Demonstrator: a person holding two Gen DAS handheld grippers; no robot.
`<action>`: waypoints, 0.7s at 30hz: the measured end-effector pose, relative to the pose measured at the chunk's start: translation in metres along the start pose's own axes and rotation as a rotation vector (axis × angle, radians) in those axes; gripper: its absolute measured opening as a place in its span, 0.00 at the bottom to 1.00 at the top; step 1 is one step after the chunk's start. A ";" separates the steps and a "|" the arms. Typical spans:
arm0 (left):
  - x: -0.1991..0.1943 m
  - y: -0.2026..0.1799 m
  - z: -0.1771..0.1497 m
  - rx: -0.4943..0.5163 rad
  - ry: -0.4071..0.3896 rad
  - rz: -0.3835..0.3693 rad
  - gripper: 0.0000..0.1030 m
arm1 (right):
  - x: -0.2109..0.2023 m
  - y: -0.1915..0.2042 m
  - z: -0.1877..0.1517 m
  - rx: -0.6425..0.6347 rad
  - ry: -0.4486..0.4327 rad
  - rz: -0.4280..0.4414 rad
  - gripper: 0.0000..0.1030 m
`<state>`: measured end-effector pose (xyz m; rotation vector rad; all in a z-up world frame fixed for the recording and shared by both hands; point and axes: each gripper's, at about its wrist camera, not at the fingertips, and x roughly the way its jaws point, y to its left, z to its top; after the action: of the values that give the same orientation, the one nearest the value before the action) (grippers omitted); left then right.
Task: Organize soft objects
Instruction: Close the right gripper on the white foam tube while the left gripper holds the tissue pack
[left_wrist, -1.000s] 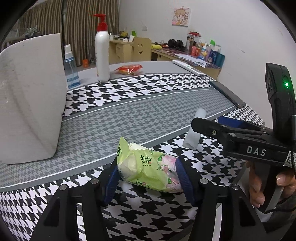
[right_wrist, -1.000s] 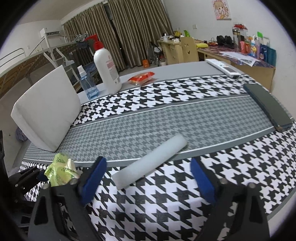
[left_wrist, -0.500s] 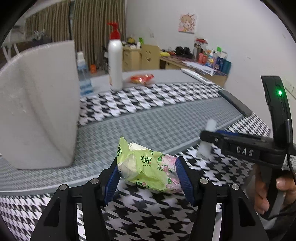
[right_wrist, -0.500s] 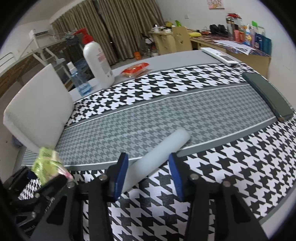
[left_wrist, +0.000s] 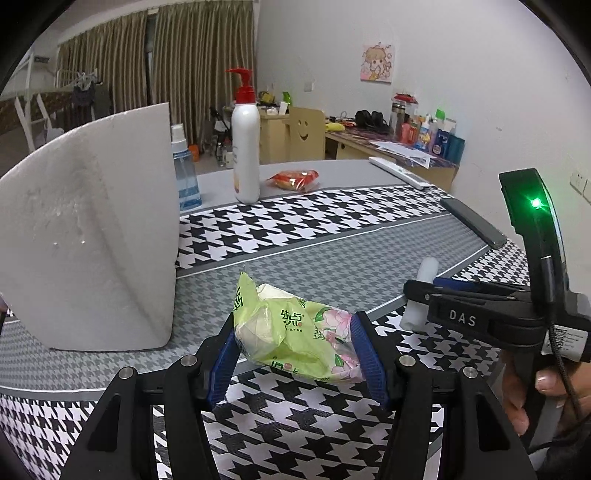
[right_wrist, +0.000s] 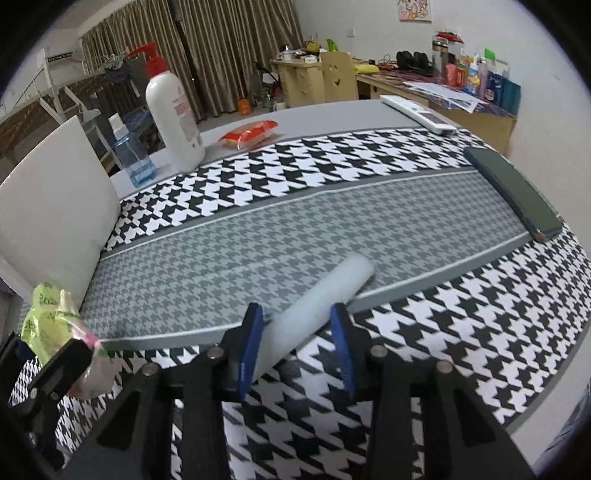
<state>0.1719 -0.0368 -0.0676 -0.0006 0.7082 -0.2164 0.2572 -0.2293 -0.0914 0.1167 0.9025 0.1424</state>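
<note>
**Both soft items gripped, placement pending**

Nearest first: our left gripper (left_wrist: 293, 350) has its jaws clamped on the green tissue pack (left_wrist: 295, 334), which sits crosswise between the blue pads, crinkled plastic film bulging out past both. It looks lifted off the worktop (left_wrist: 332, 258), though we can't be sure of the gap. Our right gripper (right_wrist: 297, 341) has its jaws closed onto the near end of the white foam roll (right_wrist: 317, 301); the roll runs forward and right, away from the jaws, far end apparently resting on the grey band of cloth. The roll is pale and smooth and looks slightly pinched at the pads.

We judge the step as grasp done, carry next. The next move calls for gentle lifts without squeezing harder, since both things deform.

Beyond the left jaws, to their left, stands the big white foam block (left_wrist: 88, 229), a likely grouping spot. Farther still: spray bottle (left_wrist: 184, 173), pump bottle (left_wrist: 244, 147), red snack packet (left_wrist: 294, 178).
</note>
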 end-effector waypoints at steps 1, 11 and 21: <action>0.000 0.002 0.000 -0.005 0.000 -0.004 0.59 | 0.000 0.001 0.000 -0.003 -0.001 -0.008 0.42; -0.007 0.007 -0.003 -0.010 -0.016 -0.017 0.59 | -0.005 -0.005 -0.002 -0.014 -0.012 -0.018 0.13; -0.012 0.011 -0.004 -0.019 -0.022 -0.018 0.59 | -0.017 -0.005 0.001 -0.014 -0.050 0.039 0.08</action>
<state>0.1626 -0.0238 -0.0637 -0.0279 0.6890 -0.2266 0.2482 -0.2373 -0.0782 0.1241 0.8491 0.1814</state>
